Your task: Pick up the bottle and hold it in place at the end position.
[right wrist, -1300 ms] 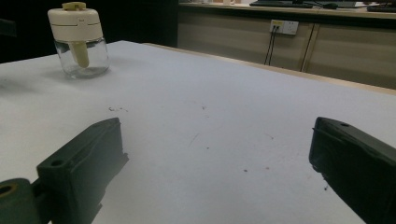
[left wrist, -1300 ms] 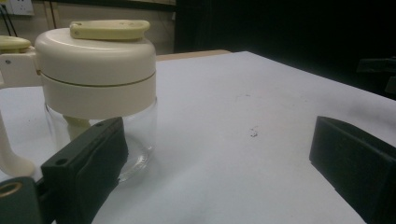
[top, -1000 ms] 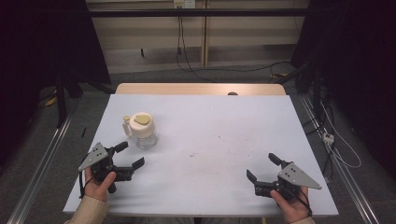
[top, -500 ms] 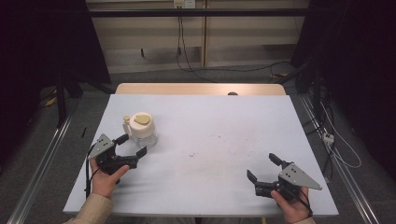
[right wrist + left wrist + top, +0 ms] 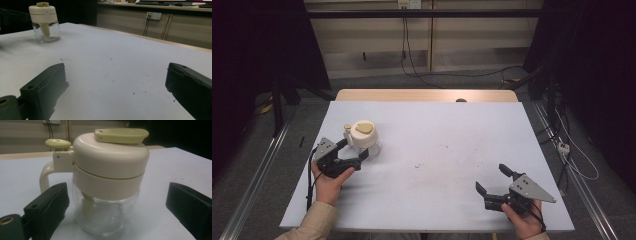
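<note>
A small clear glass jar (image 5: 362,136) with a cream lid, a side handle and a yellow-green flip cap stands upright at the left of the white table (image 5: 442,130). My left gripper (image 5: 356,149) is open, its jaws on either side of the jar's glass base without touching it. In the left gripper view the jar (image 5: 107,177) stands close up between the jaws of the left gripper (image 5: 117,197). My right gripper (image 5: 491,178) rests open near the front right edge, nothing between its jaws. In the right gripper view the jar (image 5: 46,22) stands far off, beyond the right gripper (image 5: 115,77).
Small dark specks (image 5: 419,164) mark the table's middle. A wooden strip (image 5: 427,95) runs along the far edge. Cables (image 5: 452,75) lie on the floor behind, and metal rails (image 5: 257,175) flank the table.
My left gripper has moved forward and to the right, up to the jar, and its jaws now flank the base. The right gripper has stayed put.
</note>
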`<state>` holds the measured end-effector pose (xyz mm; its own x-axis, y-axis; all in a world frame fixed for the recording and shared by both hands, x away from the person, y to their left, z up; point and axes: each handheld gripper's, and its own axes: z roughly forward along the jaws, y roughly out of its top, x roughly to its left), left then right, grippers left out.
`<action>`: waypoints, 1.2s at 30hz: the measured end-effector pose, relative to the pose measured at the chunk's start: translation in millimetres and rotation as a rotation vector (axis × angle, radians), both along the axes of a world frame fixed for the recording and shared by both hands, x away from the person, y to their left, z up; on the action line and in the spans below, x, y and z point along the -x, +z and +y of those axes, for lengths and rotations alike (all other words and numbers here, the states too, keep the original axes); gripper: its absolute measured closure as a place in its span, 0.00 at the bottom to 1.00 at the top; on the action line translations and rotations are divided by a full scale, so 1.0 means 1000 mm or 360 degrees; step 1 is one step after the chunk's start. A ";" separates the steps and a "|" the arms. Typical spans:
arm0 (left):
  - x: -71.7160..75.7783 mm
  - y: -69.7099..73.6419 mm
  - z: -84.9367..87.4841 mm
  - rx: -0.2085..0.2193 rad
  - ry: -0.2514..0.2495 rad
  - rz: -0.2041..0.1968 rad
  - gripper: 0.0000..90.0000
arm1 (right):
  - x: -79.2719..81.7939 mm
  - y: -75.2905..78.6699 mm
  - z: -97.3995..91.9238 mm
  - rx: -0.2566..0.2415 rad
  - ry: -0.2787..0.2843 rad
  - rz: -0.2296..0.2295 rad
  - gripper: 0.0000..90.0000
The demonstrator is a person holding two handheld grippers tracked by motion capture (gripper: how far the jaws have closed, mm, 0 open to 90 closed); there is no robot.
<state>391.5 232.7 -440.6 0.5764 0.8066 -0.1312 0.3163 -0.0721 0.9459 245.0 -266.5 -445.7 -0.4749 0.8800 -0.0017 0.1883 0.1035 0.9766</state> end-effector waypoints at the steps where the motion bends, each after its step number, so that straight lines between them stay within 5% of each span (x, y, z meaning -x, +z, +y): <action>1: -0.001 0.000 -0.001 -0.0007 0.0004 0.0001 0.05 | 0.000 0.000 0.000 -0.0001 0.0001 -0.0001 0.03; 21: -0.030 -0.007 -0.027 -0.0047 0.0180 0.0028 0.05 | 0.000 0.000 0.001 0.0002 0.0023 -0.0005 0.03; 36: -0.040 -0.010 -0.037 -0.0083 0.0224 0.0024 0.05 | 0.000 0.000 0.000 -0.0006 0.0021 -0.0004 0.03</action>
